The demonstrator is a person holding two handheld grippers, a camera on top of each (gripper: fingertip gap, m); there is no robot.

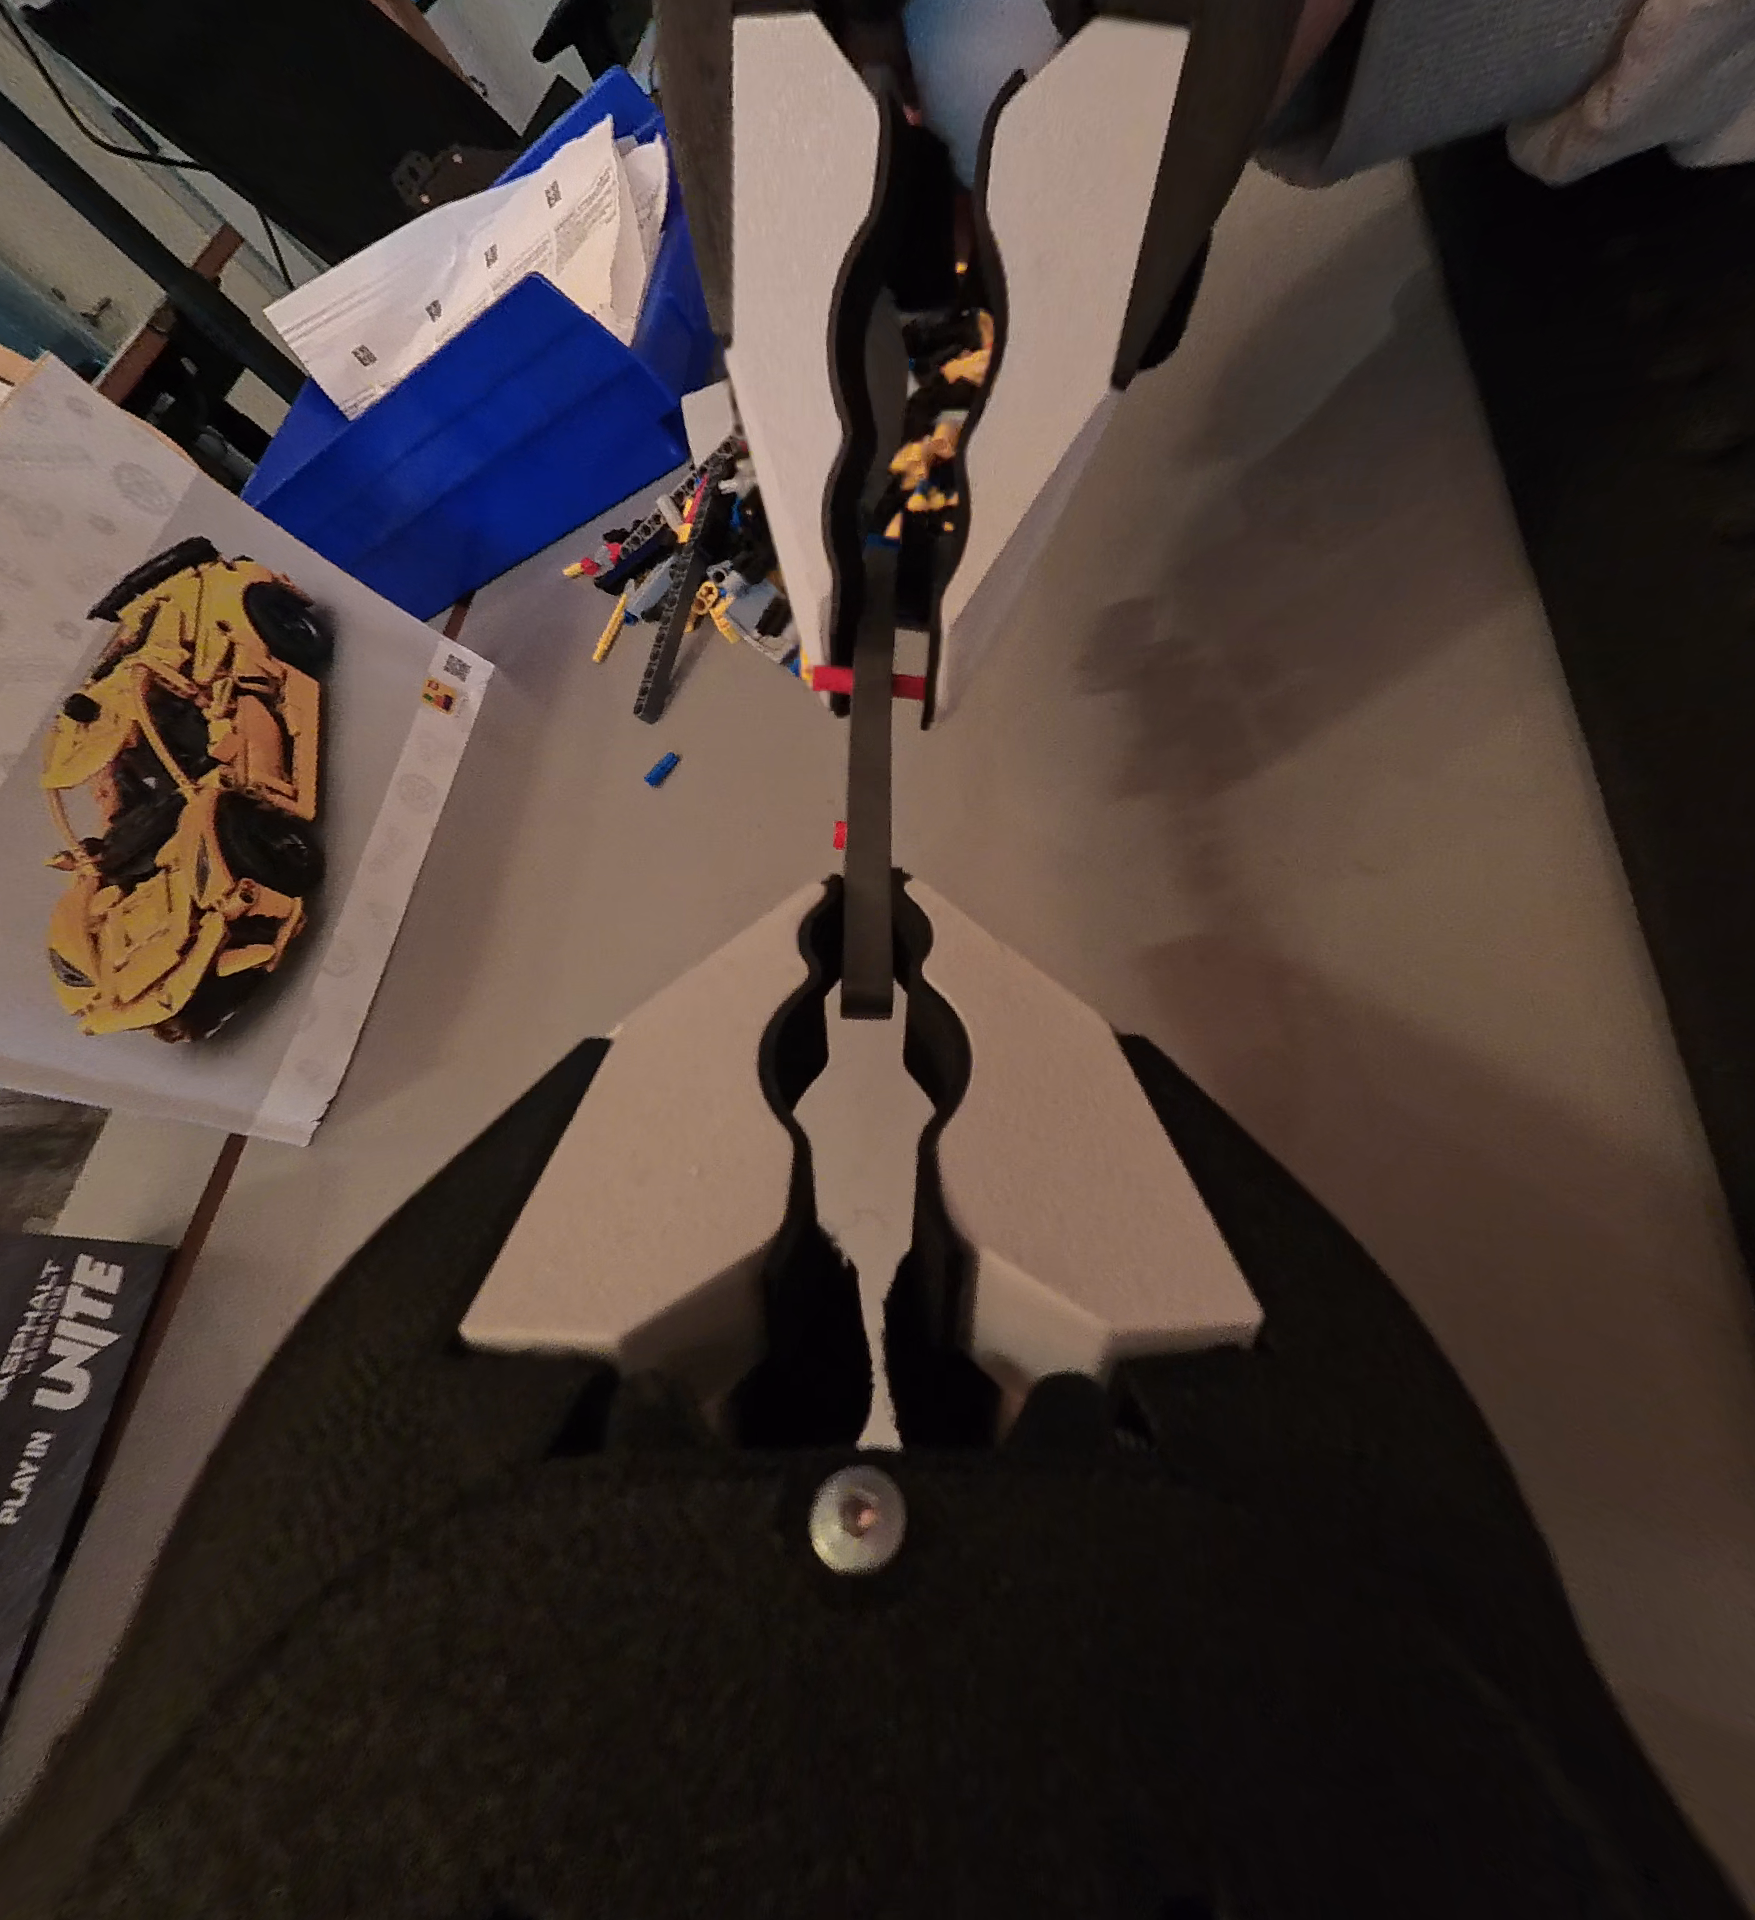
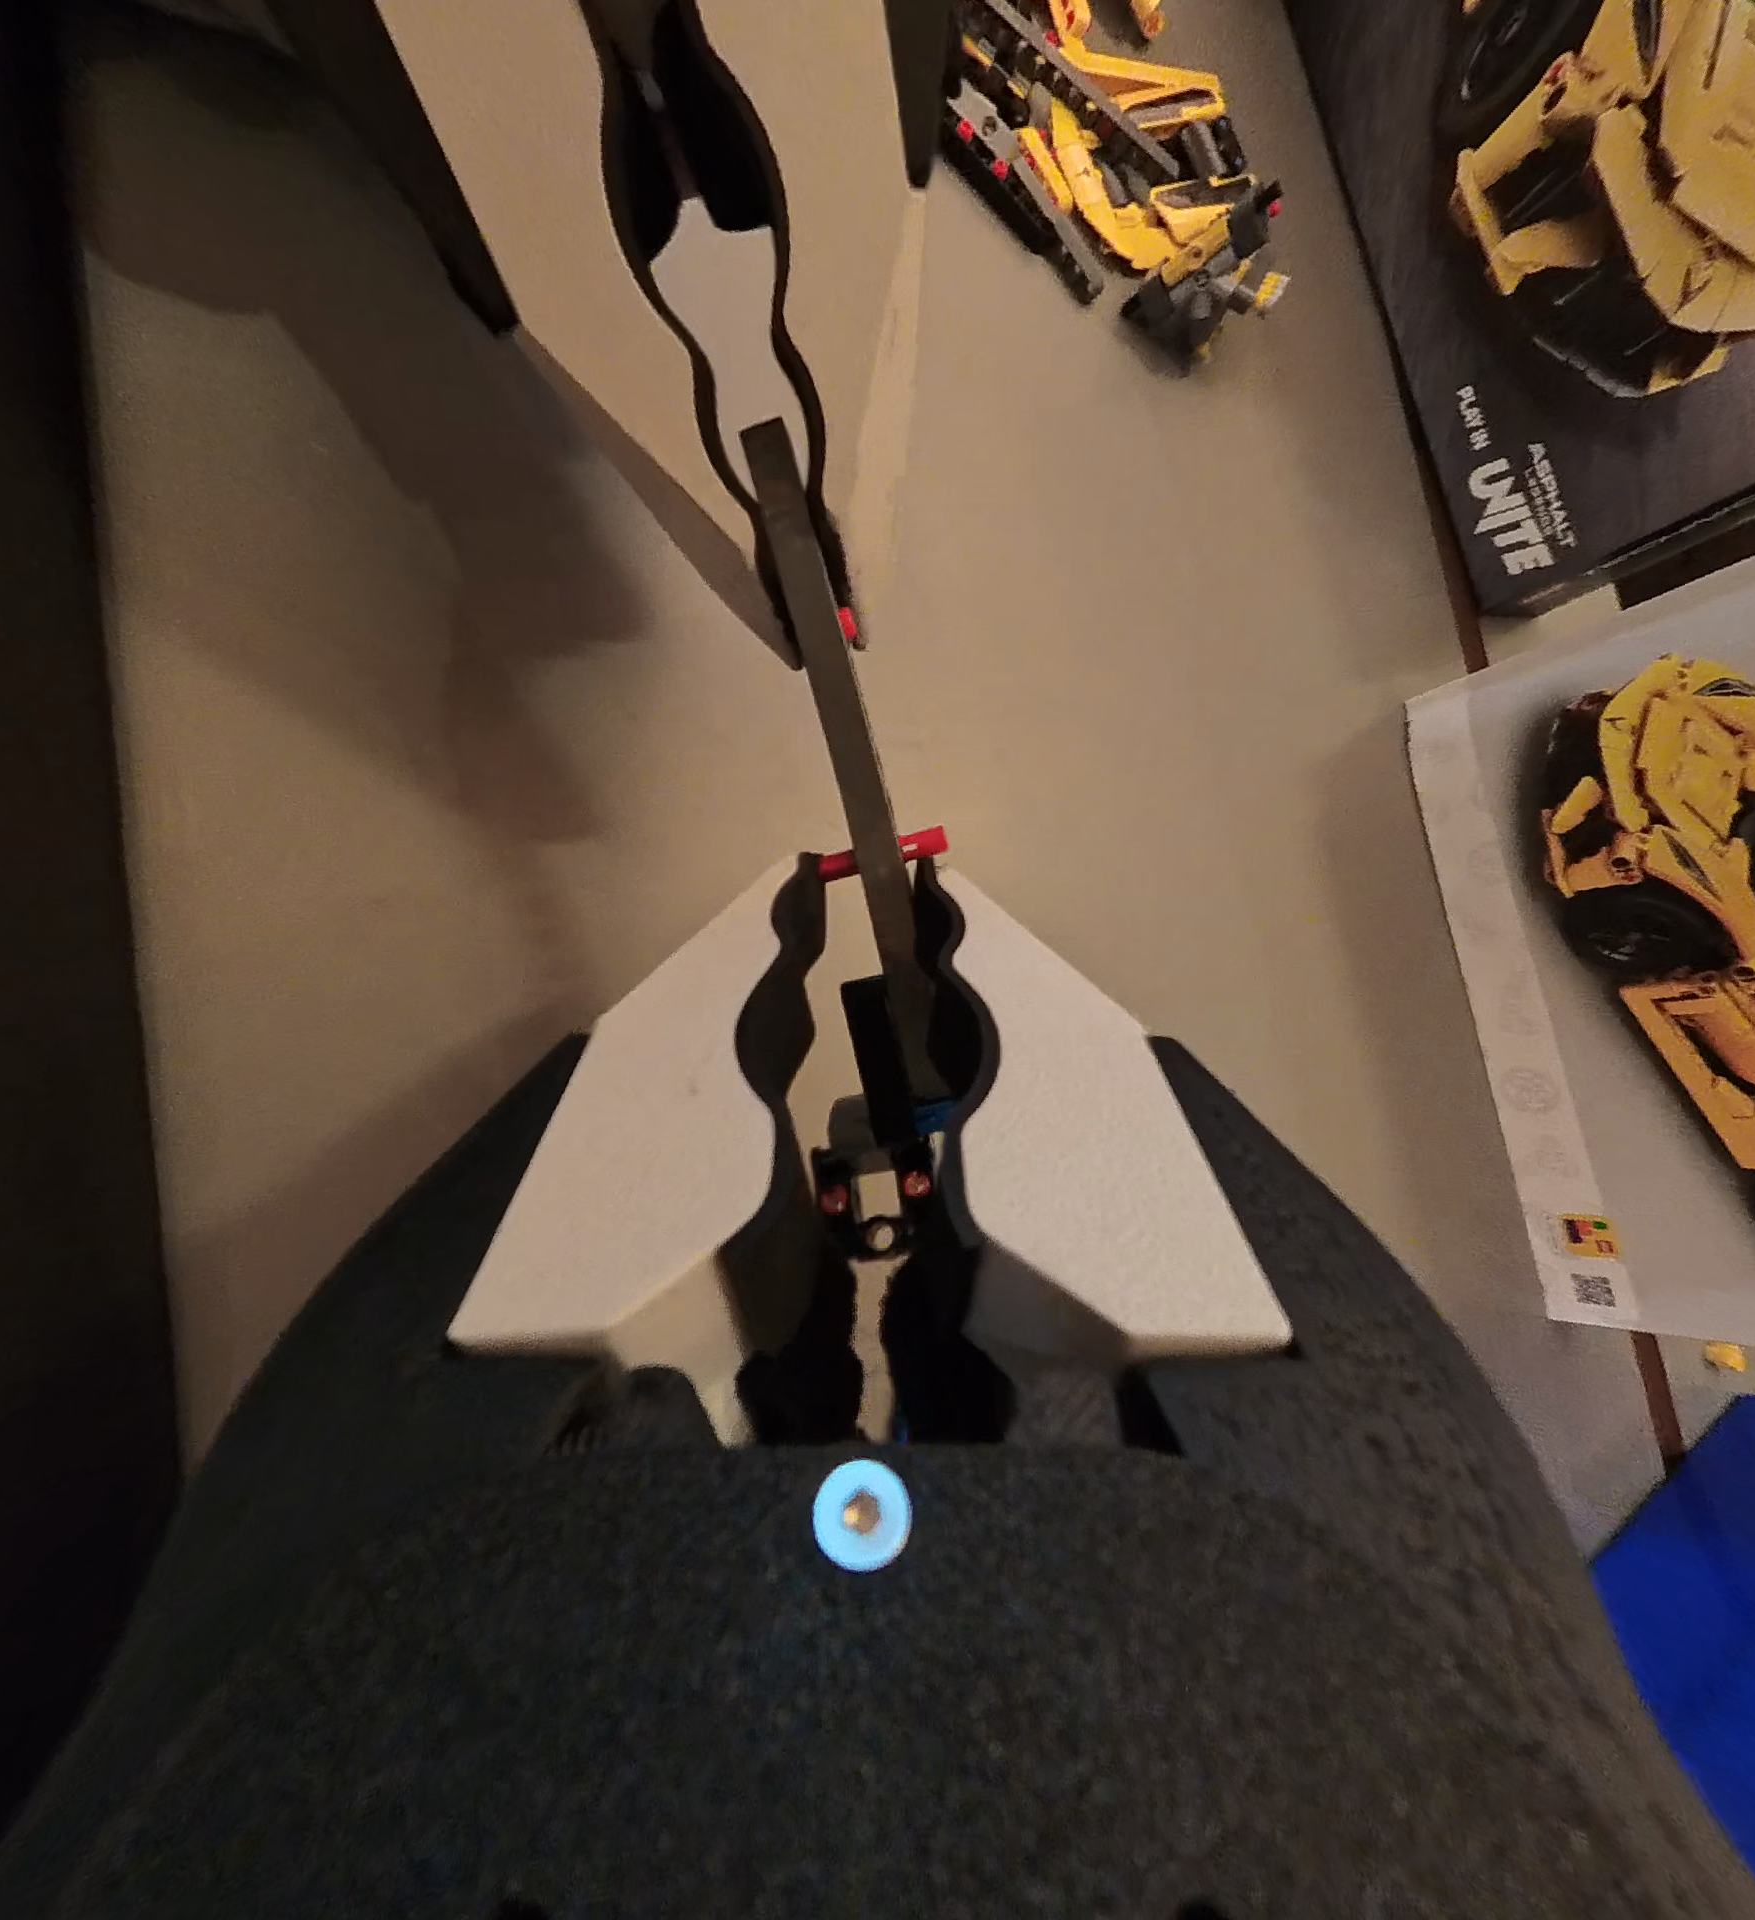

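Pale tabletop runs beneath both grippers. Left wrist view: the left gripper has its jaws clamped on one end of a long black beam; the right gripper grips the far end by a red pin. Loose bricks lie beside a blue bin — an instruction booklet overhangs the table's left edge

Right wrist view: the right gripper pinches the beam — a half-built yellow model sits near the far edge, with a dark box beside it

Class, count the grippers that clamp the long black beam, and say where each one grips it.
2. The left gripper grips one end of the black beam; the right gripper grips the opposite end.
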